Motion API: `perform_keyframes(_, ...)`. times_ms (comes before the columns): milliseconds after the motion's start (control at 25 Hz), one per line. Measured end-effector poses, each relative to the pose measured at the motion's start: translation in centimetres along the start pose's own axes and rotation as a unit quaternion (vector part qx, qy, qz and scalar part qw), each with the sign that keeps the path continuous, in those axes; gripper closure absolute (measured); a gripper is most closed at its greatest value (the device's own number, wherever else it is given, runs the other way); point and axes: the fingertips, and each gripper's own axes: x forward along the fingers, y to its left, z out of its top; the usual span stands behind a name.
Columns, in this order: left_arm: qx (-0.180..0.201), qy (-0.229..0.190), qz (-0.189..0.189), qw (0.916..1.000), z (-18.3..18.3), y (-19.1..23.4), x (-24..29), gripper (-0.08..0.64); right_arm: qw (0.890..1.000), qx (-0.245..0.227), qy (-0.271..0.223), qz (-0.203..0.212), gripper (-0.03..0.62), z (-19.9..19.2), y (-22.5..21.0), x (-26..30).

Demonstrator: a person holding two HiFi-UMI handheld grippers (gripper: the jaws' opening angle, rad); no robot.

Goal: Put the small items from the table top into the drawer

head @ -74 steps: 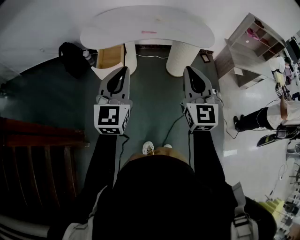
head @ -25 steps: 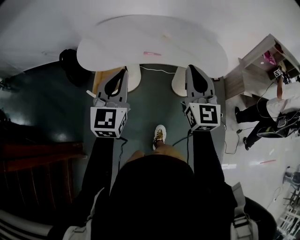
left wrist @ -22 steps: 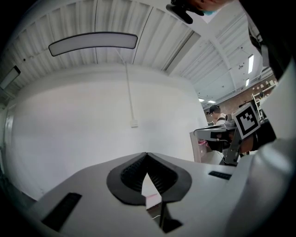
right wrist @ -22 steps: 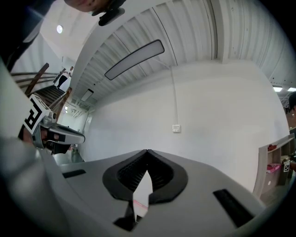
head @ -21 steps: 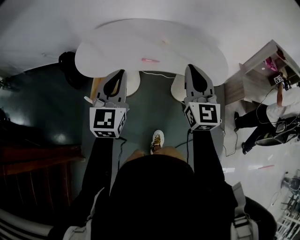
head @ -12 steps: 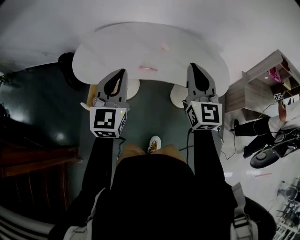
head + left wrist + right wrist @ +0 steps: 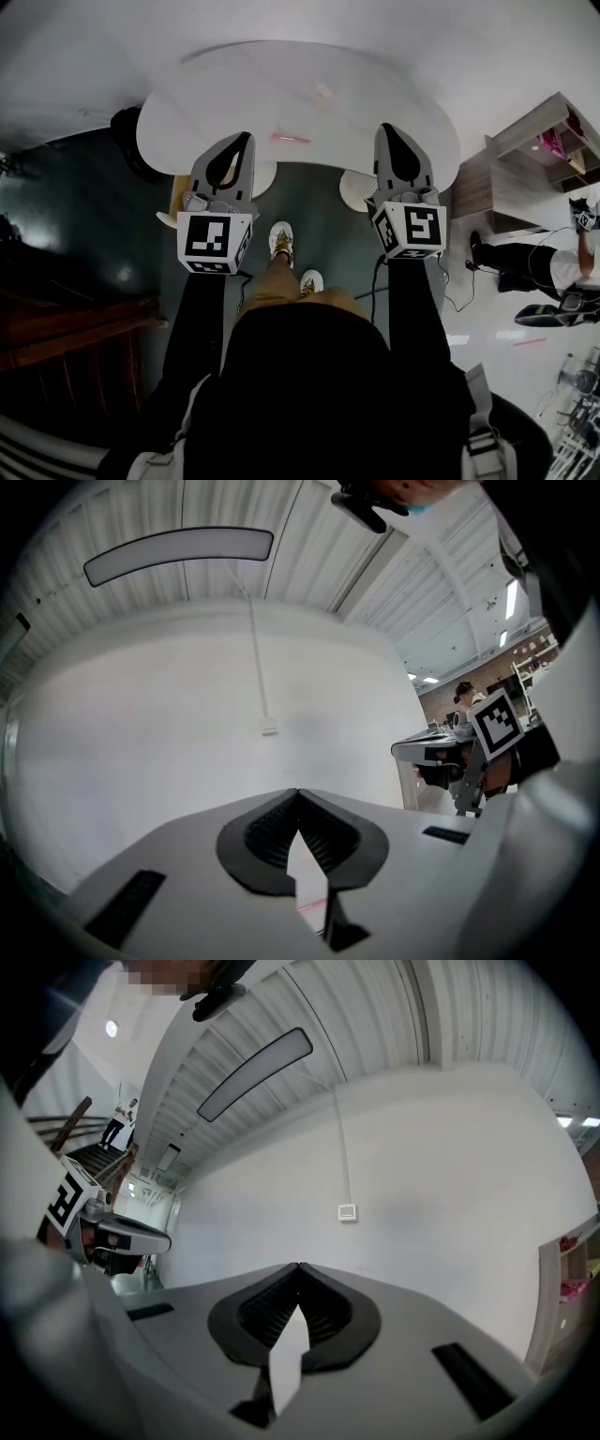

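A white kidney-shaped table (image 7: 234, 98) fills the top of the head view. On it lie a thin pink item (image 7: 291, 139) near the front edge and a small pale pink item (image 7: 323, 92) further back. My left gripper (image 7: 246, 139) is shut and empty, with its tip over the table's front edge, left of the thin pink item. My right gripper (image 7: 388, 129) is also shut and empty, its tip over the front edge at the right. In the left gripper view the jaws (image 7: 298, 795) meet against a white wall. In the right gripper view they (image 7: 298, 1267) meet likewise. A wooden unit (image 7: 176, 184) shows under the table, mostly hidden.
The table stands on two white round legs (image 7: 356, 191). A black bag (image 7: 125, 131) lies on the dark floor at the left, and dark wooden stairs (image 7: 66, 323) lie nearer. An open wooden shelf (image 7: 530, 141) and another person (image 7: 548, 267) are at the right. Cables (image 7: 459, 300) trail on the floor.
The table has drawn nearer in the head view, so both gripper tips now reach its front edge. The wearer's shoes have stepped forward between the grippers. Both grippers stayed shut.
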Motion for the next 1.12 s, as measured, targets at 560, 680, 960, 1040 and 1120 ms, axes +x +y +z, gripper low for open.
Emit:
perform_keyframes(560,-0.001,-0.005,-0.031,0.9995,-0.8,3.1,6.8,0.545,1.0,-0.004,0.014,-0.023,0.565,-0.8,-2.1,6.2)
perform_keyframes(680,0.001,-0.007,-0.037,0.9993,-1.3,5.0,9.2,0.545,1.0,-0.008,0.017,-0.024,0.566,-1.3,-2.3,8.9)
perform_keyframes(960,0.0,-0.011,-0.059,0.9982,-2.1,9.0,14.9,0.545,0.999,-0.013,0.021,-0.034,0.565,-2.0,-2.8,16.0)
perform_keyframes(1040,0.004,-0.014,-0.064,0.9978,-2.3,10.3,16.4,0.545,0.999,-0.013,0.018,-0.038,0.565,-1.9,-2.9,18.0)
perform_keyframes(1120,0.004,-0.015,-0.07,0.9974,-2.4,11.4,17.9,0.545,0.999,-0.015,0.016,-0.041,0.565,-1.8,-2.9,19.7)
